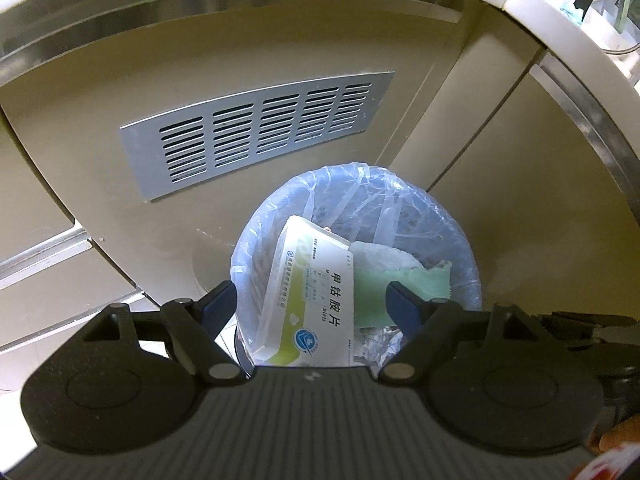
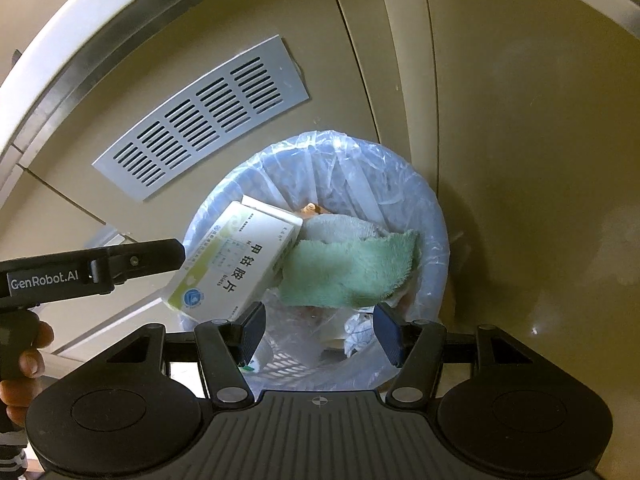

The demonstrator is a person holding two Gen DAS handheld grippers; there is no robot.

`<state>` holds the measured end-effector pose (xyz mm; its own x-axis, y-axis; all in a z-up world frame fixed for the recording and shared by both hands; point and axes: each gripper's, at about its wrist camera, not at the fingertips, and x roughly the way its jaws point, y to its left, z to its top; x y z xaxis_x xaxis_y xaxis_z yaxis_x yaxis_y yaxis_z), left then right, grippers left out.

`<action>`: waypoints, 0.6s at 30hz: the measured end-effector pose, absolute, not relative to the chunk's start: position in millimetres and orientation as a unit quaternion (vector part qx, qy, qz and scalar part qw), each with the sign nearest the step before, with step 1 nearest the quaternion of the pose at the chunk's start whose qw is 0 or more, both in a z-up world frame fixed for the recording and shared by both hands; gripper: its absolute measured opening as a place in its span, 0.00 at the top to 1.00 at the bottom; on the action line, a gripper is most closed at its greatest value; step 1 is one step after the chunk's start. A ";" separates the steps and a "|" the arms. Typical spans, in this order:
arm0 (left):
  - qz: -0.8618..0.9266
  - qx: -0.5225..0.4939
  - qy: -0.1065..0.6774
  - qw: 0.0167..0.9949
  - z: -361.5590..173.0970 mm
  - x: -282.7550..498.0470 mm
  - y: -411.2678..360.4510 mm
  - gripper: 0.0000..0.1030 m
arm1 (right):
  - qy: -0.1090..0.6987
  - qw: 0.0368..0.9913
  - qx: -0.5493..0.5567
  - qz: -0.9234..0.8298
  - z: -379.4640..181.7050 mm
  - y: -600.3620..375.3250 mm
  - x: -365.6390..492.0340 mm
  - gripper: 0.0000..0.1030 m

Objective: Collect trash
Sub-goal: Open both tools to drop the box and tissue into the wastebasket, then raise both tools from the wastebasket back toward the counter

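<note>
Grippers both hang over a round blue bin [image 2: 434, 216] lined with a clear plastic bag [image 2: 360, 160], each tilted steeply down toward its mouth. The left gripper [image 1: 316, 300] has its blue-padded fingers [image 1: 404, 304] spread wide with nothing between them; seen from the other camera, its black body reaches in from the left edge, with a person's hand [image 2: 24, 356] wrapped round the grip below. The right gripper [image 2: 320, 330] has its fingers [image 2: 252, 330] parted about halfway, also holding nothing, its pads above the near rim of the bin.

Inside the bin, a white and green medicine box [image 2: 236, 264] leans on the left side, one end raised against the wall. Just beside it on the right lies a pale green cloth [image 2: 352, 276], partly over a greyish towel [image 2: 344, 230]. Crumpled paper and wrappers [image 2: 360, 332] sit lower down near the front.

The bin stands against a beige cabinet [image 1: 280, 52], below and to the right of a grey slotted vent plate [image 1: 260, 132].
</note>
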<state>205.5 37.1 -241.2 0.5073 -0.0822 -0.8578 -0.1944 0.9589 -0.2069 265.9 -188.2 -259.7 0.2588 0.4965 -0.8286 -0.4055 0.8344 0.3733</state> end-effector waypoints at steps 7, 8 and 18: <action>0.034 -0.133 0.491 0.861 -224.8 195.3 32.4 0.23 | 0.531 0.796 0.042 0.286 -245.8 -191.8 261.0 0.42; 0.035 -0.132 0.489 0.861 -221.7 193.4 31.6 0.23 | 0.530 0.797 0.042 0.287 -243.2 -192.5 260.2 0.42; 0.047 -0.128 0.473 0.870 -186.7 173.3 25.1 0.23 | 0.509 0.803 0.048 0.305 -211.8 -199.2 254.6 0.42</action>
